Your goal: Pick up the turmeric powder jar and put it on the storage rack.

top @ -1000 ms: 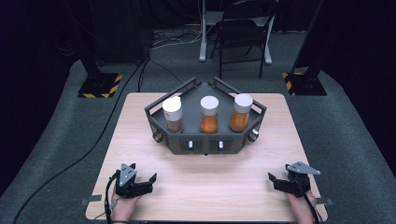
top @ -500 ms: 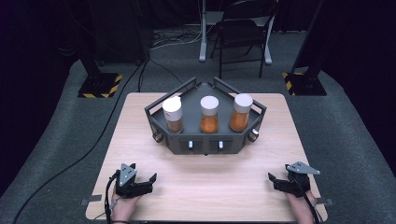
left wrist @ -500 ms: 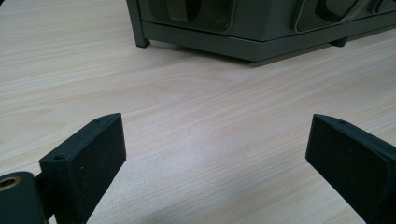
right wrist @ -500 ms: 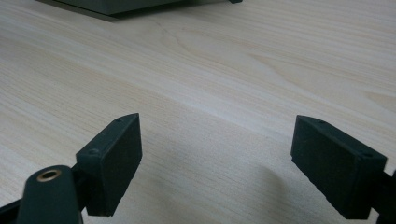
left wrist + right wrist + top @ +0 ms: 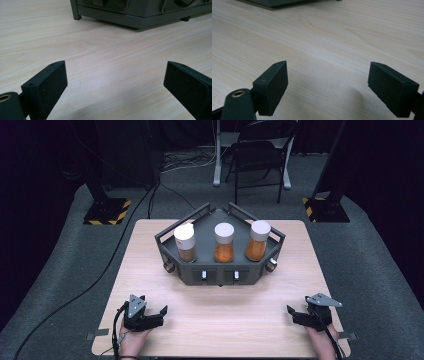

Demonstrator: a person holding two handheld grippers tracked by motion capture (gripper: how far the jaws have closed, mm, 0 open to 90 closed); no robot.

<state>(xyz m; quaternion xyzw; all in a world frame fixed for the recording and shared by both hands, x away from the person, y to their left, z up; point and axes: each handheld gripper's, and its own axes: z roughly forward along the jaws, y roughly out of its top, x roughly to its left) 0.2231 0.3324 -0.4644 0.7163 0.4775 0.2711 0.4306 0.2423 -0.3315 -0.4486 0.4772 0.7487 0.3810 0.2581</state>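
Note:
A dark grey angular rack point(image 5: 220, 272) stands at the middle of the wooden table point(image 5: 220, 320). Three white-capped jars stand in it: a brown-filled jar point(image 5: 185, 242) at left, an orange-filled jar point(image 5: 224, 242) in the middle, another orange-filled jar point(image 5: 258, 240) at right. My left gripper point(image 5: 159, 314) rests near the table's front left, open, with bare wood between its jaws point(image 5: 115, 82). My right gripper point(image 5: 294, 312) rests near the front right, also open on bare wood point(image 5: 328, 85). Both lie well short of the rack, whose base point(image 5: 140, 15) shows in the left gripper view.
A folding chair point(image 5: 260, 155) and a metal post stand on the grey floor beyond the table. Two dark stands with yellow-black striped bases point(image 5: 107, 212) flank the far side. A cable point(image 5: 100, 270) trails across the floor at left.

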